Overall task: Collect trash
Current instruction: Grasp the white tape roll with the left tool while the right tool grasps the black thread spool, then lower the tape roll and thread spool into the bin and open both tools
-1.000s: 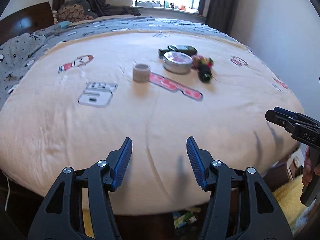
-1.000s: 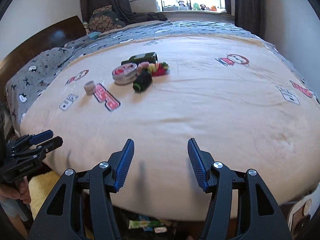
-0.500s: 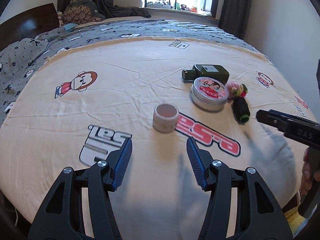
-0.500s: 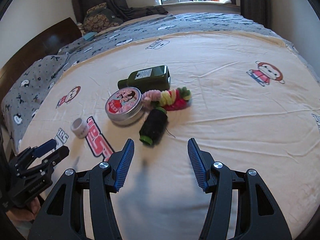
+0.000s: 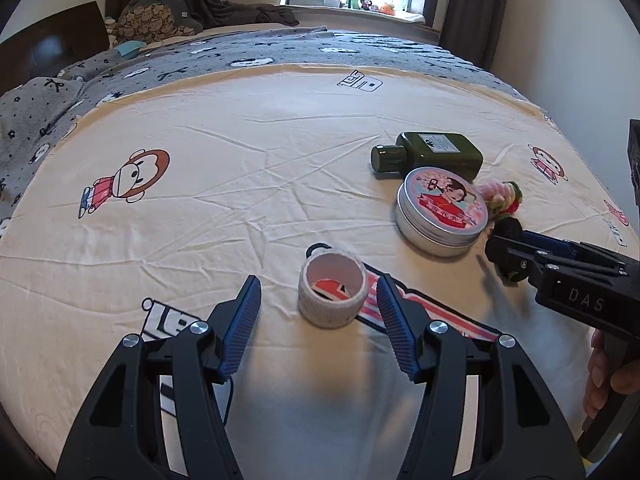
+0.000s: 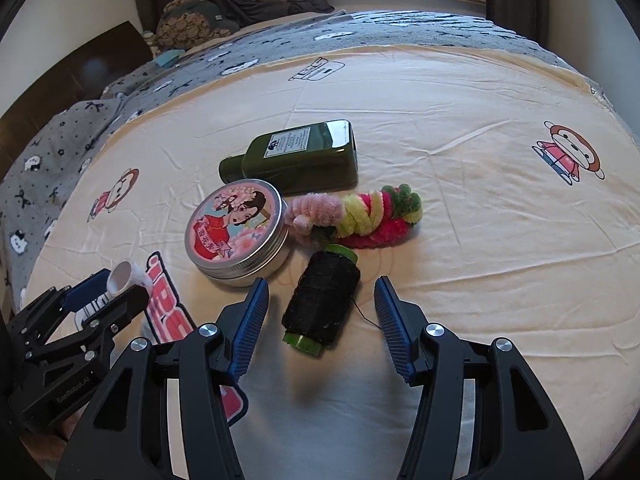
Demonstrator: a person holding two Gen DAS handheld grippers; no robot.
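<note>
A small white tape roll stands on the cream bedsheet, between the tips of my left gripper. Its jaws are opening and the pads do not touch the roll. A black thread spool with green ends lies on its side between the fingers of my right gripper, which is open and clear of it. Beyond the spool lie a round picture tin, a dark green bottle and a twist of fuzzy coloured pipe cleaners. The right gripper also shows in the left wrist view.
A grey patterned blanket covers the far half of the bed, with a dark headboard at the left. A window sill with small toys is behind. A person's hand holds the right gripper's handle.
Both grippers moved forward over the bed, from its near edge to the objects. The tape roll now sits between the left fingers and the spool between the right fingers.
</note>
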